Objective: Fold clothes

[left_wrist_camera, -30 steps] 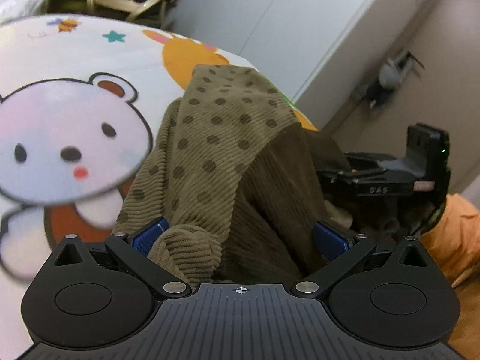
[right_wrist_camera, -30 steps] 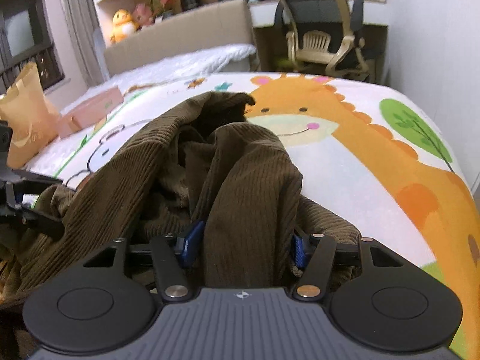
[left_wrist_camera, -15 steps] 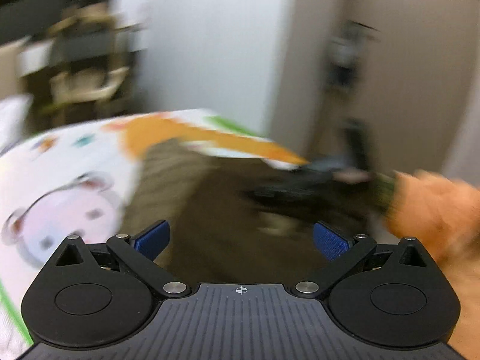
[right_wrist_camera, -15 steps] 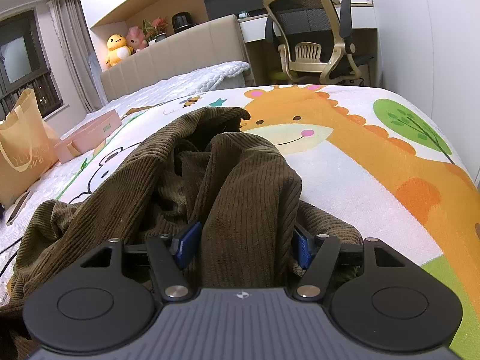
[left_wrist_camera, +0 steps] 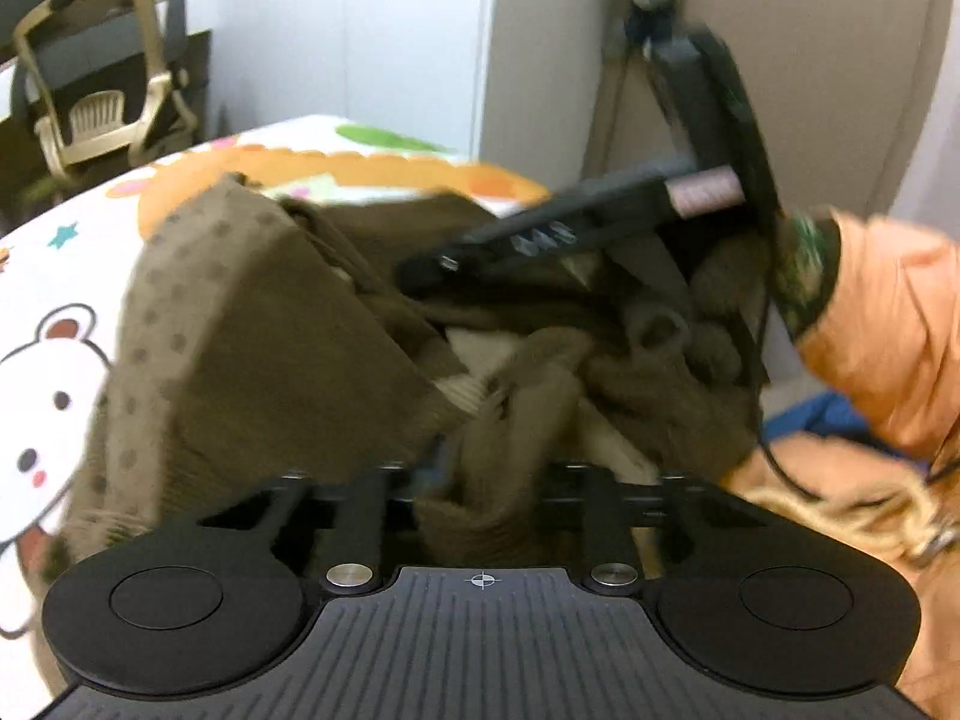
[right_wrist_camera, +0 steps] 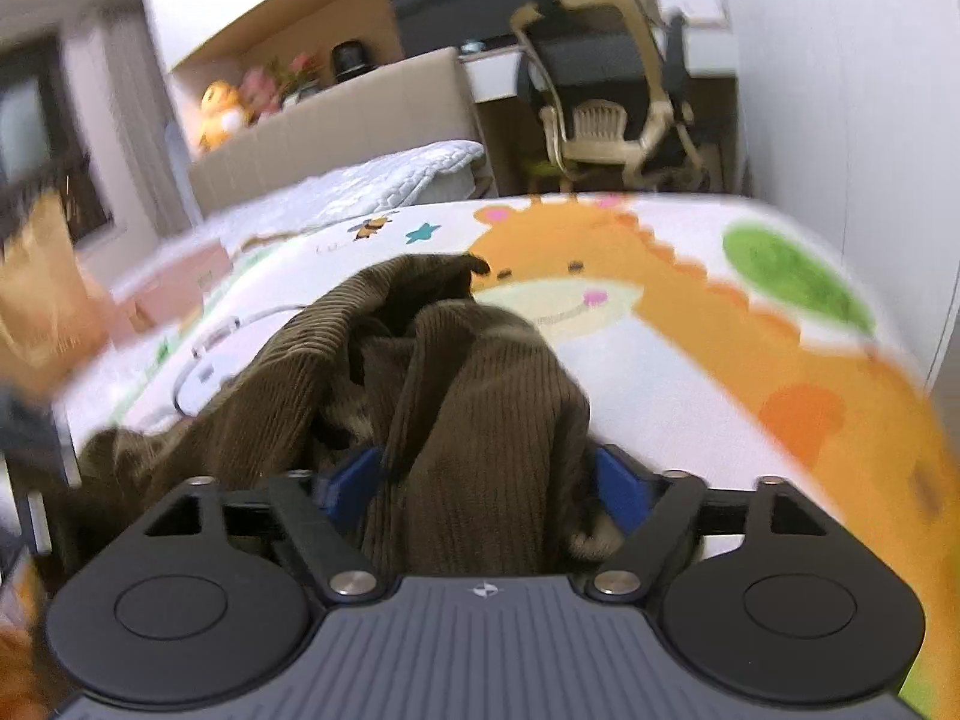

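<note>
Left wrist view has my left tongs (left_wrist_camera: 486, 474) pinching a bunch of the brown corduroy garment (left_wrist_camera: 270, 324) on the bed (right_wrist_camera: 660, 372), right tongs (right_wrist_camera: 480, 480) clamping another fold, so I can lift and spread it.

A bed (right_wrist_camera: 690, 372) carries a cartoon sheet with an orange giraffe (right_wrist_camera: 576, 276) and a white bear (left_wrist_camera: 42, 396). Beyond its far edge stands an office chair (right_wrist_camera: 606, 90); plush toys (right_wrist_camera: 222, 111) sit above the headboard, and a tan bag (right_wrist_camera: 42, 300) lies at the left edge.

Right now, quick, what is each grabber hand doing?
Left gripper: closed on a bunched fold of the brown corduroy garment.
Right gripper: closed on a thick fold of the same garment.
</note>
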`<state>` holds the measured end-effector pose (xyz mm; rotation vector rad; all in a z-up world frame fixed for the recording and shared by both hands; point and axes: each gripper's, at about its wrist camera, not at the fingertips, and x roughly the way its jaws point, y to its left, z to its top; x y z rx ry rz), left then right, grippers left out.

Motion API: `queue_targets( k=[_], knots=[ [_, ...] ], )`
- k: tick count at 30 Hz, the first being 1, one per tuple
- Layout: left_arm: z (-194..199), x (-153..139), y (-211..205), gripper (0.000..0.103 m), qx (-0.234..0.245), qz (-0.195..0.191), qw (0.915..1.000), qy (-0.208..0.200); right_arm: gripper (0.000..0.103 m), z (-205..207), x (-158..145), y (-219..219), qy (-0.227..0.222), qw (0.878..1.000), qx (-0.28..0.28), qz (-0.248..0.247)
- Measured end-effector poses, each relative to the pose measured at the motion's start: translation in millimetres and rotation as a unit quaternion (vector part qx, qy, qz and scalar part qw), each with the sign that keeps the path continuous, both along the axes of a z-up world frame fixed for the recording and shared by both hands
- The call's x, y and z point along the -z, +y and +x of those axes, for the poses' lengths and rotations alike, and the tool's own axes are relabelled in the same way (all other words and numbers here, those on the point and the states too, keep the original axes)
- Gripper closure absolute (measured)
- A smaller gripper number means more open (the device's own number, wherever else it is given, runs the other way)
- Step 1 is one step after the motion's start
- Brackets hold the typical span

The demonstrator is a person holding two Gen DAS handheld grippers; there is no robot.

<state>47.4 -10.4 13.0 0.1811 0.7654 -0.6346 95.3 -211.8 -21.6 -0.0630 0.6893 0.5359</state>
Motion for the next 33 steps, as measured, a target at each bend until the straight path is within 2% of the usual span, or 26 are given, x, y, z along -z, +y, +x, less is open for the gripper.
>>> queue_targets(
  k=[1,4,6,7,8,9,11,12,16,19,21,23,26,28,30,31,32,33],
  knots=[
    [1.5,-9.2,11.7,0.090,-0.011,-0.001,0.9998,-0.018,0.018,0.1,-2.4,2.7,-0.003,1.000,-0.004,-0.015],
    [15.1,-32.8,51.6,0.092,-0.071,-0.006,0.9951,-0.068,0.018,8.7,-5.6,10.3,0.002,0.998,-0.015,-0.053],
    [27.4,-42.9,83.8,0.092,-0.127,-0.006,0.9873,-0.096,0.030,21.0,-15.8,7.8,-0.017,0.998,0.004,-0.061],
    [34.1,-45.9,99.0,0.093,-0.155,-0.001,0.9820,-0.109,0.051,27.2,-20.8,6.5,-0.027,0.997,0.014,-0.066],
    [41.4,-48.0,114.0,0.093,-0.182,0.006,0.9757,-0.122,0.064,33.4,-25.9,5.3,-0.037,0.997,0.023,-0.070],
    [48.6,-50.0,129.0,0.093,-0.210,0.013,0.9683,-0.135,0.068,39.6,-30.9,4.0,-0.046,0.996,0.032,-0.074],
    [66.2,-51.2,160.7,0.094,-0.267,0.025,0.9512,-0.152,0.087,51.9,-41.0,1.5,-0.066,0.993,0.051,-0.083],
    [76.1,-50.2,175.8,0.094,-0.293,0.030,0.9429,-0.155,0.092,58.1,-46.1,0.2,-0.076,0.991,0.060,-0.087],
    [106.1,-46.3,223.7,0.095,-0.371,0.039,0.9142,-0.159,0.094,82.8,-66.3,-4.9,-0.114,0.983,0.098,-0.104],
    [124.0,-40.7,252.1,0.095,-0.408,0.035,0.8991,-0.155,0.100,104.9,-74.1,-11.1,-0.139,0.973,0.136,-0.124],
    [130.2,-33.0,268.1,0.095,-0.429,0.032,0.8916,-0.143,0.100,128.8,-58.4,-21.8,-0.137,0.961,0.183,-0.158],
    [135.7,-21.2,276.5,0.095,-0.442,0.037,0.8877,-0.125,0.100,147.8,-40.7,-35.9,-0.112,0.953,0.219,-0.177],
    [136.8,-6.0,286.0,0.094,-0.454,0.046,0.8836,-0.103,0.100,153.5,-31.0,-57.1,-0.070,0.959,0.238,-0.134],
    [130.9,-3.8,296.1,0.093,-0.462,0.041,0.8809,-0.093,0.095,139.5,-35.3,-62.7,-0.054,0.971,0.215,-0.083],
    [125.5,-5.3,306.1,0.087,-0.473,0.025,0.8774,-0.078,0.077,119.3,-40.8,-64.2,-0.042,0.981,0.185,-0.039],
    [120.9,-7.5,310.3,0.085,-0.478,0.013,0.8756,-0.070,0.059,106.4,-42.7,-62.4,-0.038,0.984,0.170,-0.027],
    [115.3,-9.5,314.0,0.081,-0.482,-0.003,0.8738,-0.061,0.046,93.5,-44.6,-60.7,-0.033,0.987,0.156,-0.015],
    [107.9,-11.3,317.4,0.075,-0.486,-0.024,0.8721,-0.052,0.042,82.7,-44.0,-58.2,-0.023,0.990,0.143,0.000]
  ],
)
